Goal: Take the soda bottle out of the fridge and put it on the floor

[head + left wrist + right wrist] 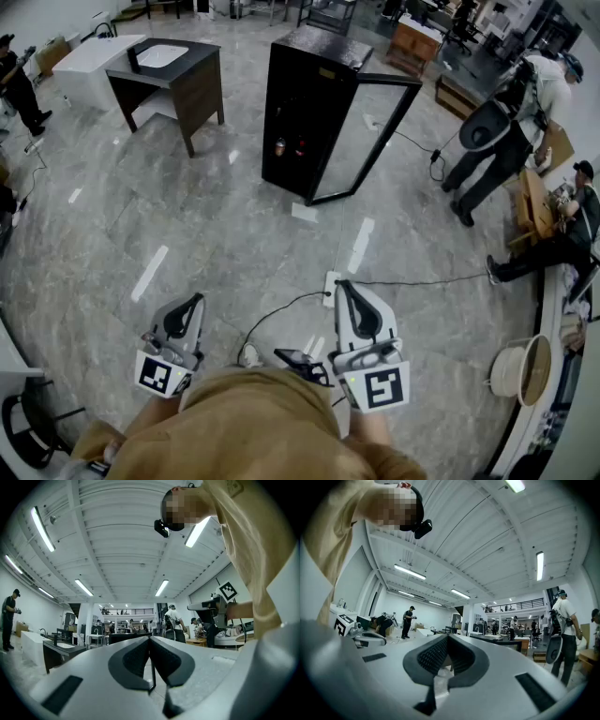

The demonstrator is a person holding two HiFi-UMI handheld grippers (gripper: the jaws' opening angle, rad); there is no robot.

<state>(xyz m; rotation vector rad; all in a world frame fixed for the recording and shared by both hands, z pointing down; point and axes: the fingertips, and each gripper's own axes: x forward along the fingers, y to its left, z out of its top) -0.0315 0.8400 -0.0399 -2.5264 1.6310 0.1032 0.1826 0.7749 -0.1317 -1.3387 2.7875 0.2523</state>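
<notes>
Soda bottle (279, 147) stands far off on a shelf inside the black fridge (305, 66), whose glass door (375, 141) hangs open to the right. Near the person, the left gripper (195, 300) and right gripper (343, 286) hover over the marble floor (187, 216), each with jaws pressed together on nothing.

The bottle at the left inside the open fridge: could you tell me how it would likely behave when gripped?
The bottle stands upright and looks narrow, so a sideways nudge would probably tip it. It is small beside the fridge, so likely light. Its surface is too small to judge for slip.
</notes>
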